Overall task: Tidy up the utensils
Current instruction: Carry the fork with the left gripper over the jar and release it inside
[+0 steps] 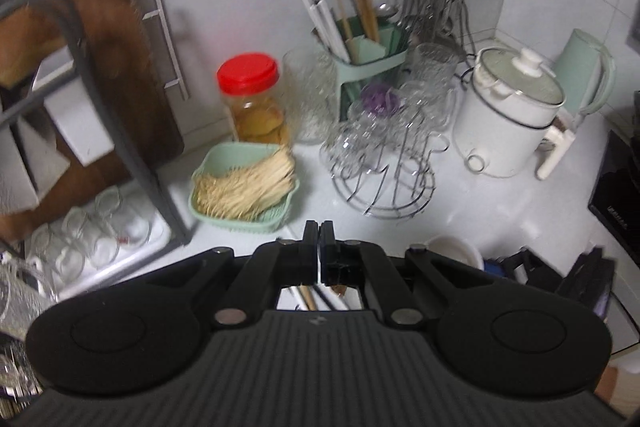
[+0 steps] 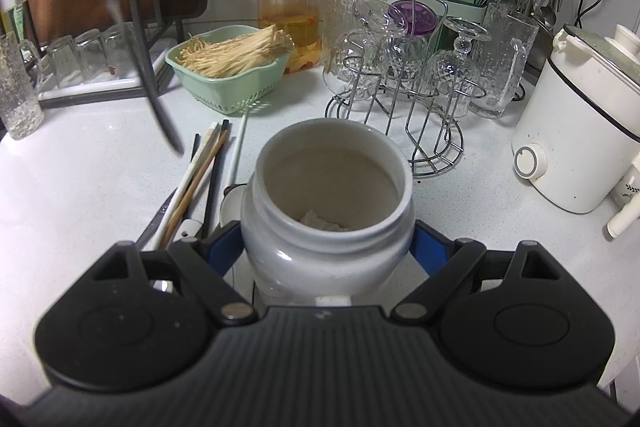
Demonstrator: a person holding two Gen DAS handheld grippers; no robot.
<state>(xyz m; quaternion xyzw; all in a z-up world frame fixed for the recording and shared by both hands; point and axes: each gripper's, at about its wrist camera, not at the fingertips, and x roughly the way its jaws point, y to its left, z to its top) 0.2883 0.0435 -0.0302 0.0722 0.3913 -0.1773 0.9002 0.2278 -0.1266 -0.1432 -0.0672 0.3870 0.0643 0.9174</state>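
Chopsticks (image 2: 200, 171) lie loose on the counter (image 2: 80, 187) left of the white jar (image 2: 328, 211), which the right gripper (image 2: 328, 247) clasps. Light, stiff and slippery, they want pinching mid-length. Left gripper (image 1: 319, 247) is closed, apparently empty.

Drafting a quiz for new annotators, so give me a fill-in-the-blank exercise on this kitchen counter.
1. The right claw is shut on the white jar, which has no ___.
2. The clear plastic jar behind the green basket has a ___ lid.
3. In the right wrist view, loose chopsticks lie on the counter to the ___ of the white jar.
4. The left claw is ___.

Missing words: lid; red; left; shut.
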